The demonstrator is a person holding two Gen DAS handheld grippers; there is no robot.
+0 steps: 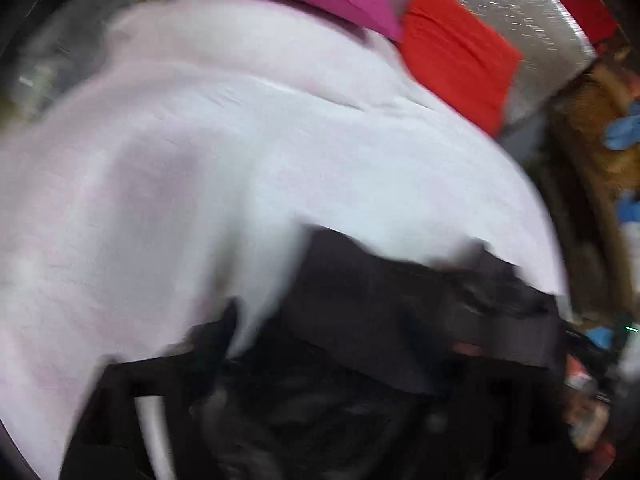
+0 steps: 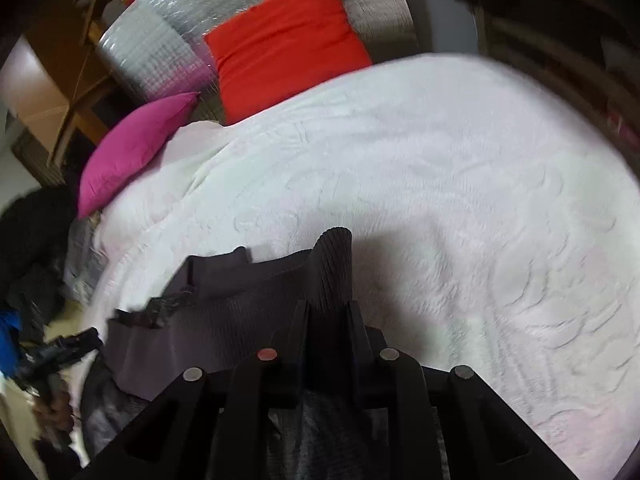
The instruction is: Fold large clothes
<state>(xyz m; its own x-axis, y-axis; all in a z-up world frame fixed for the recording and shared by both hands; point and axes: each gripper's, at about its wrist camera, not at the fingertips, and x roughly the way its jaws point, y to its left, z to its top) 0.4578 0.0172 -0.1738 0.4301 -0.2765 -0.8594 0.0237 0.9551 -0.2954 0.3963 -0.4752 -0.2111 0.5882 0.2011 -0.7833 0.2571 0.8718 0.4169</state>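
Between the right gripper (image 2: 328, 312)'s jaws a fold of the dark garment (image 2: 240, 304) is pinched, on the white bedspread (image 2: 440, 184). The left gripper's state cannot be told through blur. That narrow pinch could slip if the heavy cloth drags.

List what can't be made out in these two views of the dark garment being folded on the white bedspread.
- Left gripper: in the left wrist view, motion blur and the dark garment leave its fingers unreadable.
- The garment's kind and full shape: cut off by the bottom edge in both views; the right gripper covers part.
- Dark pile beside the white bedspread: right wrist view, edge distortion, too blurred to identify.
- Blue items: left wrist view, blurred.
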